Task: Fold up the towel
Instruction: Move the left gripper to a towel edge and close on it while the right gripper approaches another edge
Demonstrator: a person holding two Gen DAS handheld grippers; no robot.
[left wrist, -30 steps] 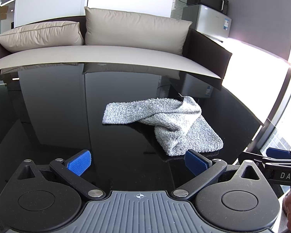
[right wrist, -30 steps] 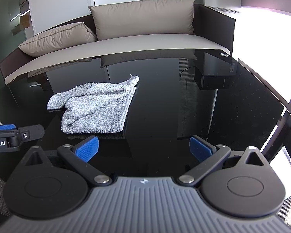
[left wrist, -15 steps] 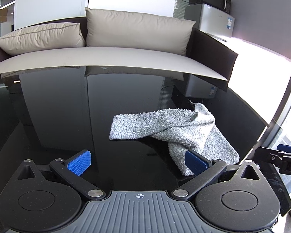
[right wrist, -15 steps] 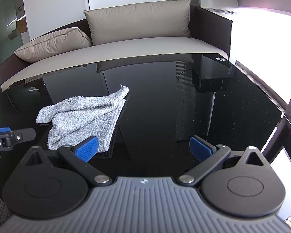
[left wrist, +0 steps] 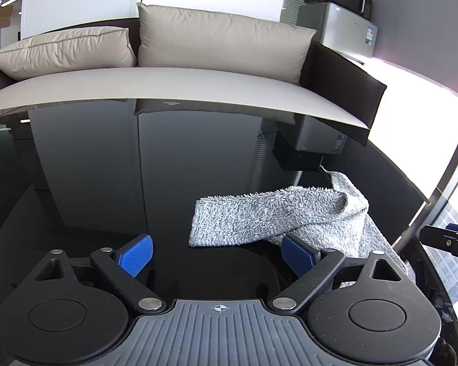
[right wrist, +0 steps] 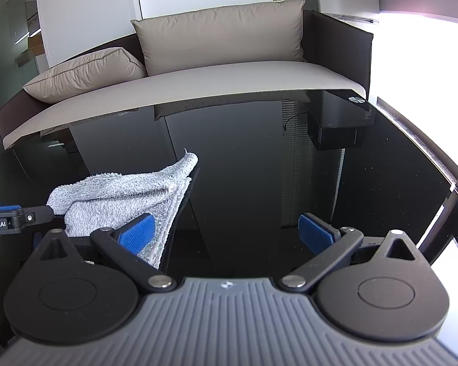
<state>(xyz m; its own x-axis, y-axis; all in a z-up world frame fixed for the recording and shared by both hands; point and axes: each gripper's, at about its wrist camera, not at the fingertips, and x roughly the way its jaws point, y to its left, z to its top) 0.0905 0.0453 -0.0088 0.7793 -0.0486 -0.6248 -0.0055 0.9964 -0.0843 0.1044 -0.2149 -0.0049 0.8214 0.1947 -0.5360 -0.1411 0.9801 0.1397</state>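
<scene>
Grey towel point(left wrist: 278, 216) crumpled, loosely doubled; far corner seemingly raised.

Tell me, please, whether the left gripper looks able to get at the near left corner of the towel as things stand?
Probably yes. The left gripper is open, the towel lies crumpled just ahead on the black table, and nothing stands between.
</scene>
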